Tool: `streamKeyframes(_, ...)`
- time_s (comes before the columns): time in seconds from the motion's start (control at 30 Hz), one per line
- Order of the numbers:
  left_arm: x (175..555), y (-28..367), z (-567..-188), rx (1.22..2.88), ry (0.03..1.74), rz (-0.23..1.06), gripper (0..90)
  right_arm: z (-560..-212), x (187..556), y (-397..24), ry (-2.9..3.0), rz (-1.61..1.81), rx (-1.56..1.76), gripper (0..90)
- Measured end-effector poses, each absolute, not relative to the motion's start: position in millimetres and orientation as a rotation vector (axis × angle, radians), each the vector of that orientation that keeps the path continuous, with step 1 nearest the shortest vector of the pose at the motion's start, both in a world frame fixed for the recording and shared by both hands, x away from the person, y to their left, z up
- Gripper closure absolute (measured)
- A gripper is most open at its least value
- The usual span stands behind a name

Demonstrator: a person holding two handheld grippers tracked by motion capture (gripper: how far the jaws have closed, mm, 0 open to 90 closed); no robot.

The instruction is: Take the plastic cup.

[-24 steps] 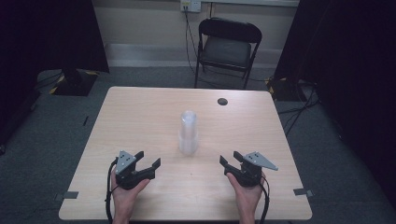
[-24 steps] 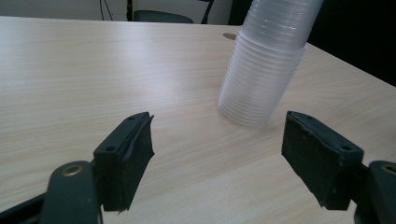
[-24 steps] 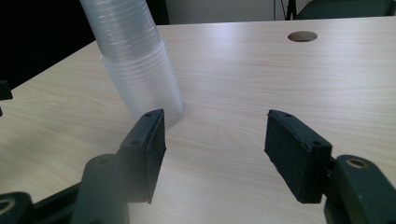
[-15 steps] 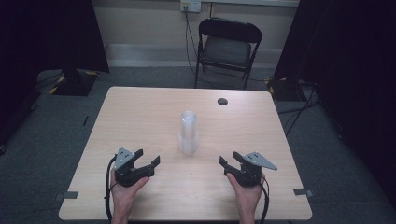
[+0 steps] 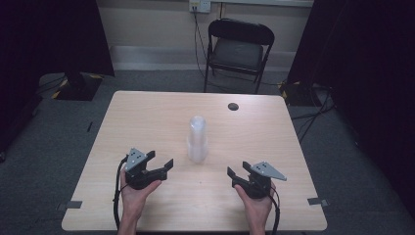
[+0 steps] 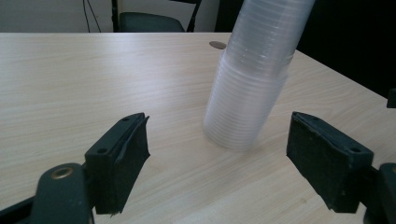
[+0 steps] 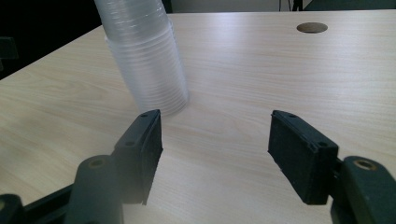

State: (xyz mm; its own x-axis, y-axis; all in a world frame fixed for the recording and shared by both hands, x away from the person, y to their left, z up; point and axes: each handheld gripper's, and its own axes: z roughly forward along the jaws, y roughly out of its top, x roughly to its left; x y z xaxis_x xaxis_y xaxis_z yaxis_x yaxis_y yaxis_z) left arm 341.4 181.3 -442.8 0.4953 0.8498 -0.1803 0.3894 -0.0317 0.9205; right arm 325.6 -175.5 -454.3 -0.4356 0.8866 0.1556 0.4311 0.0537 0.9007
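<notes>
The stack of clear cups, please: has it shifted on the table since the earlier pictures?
No. The stack of clear cups stands in the same spot, judged against the round hole in the table.

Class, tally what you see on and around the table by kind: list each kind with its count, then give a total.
Tongs: 2, the left tongs and the right tongs
Stack of clear plastic cups: 1
Table: 1
Folding chair: 1
Total: 5
</notes>
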Motion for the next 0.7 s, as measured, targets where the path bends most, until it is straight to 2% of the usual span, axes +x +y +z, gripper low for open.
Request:
streamKeyframes(0.2,343,178,-438,1.637,1.056,0.500,19.4,-453,321,-176,1.889,1.369,1.311,35.1)
streamKeyframes(0.27,345,177,-437,1.632,1.066,0.508,15.8,-453,320,-175,1.892,1.362,1.303,35.1)
streamKeyframes(0.7,364,156,-414,1.689,0.962,0.533,17.4,-456,321,-168,1.929,1.372,1.274,34.0)
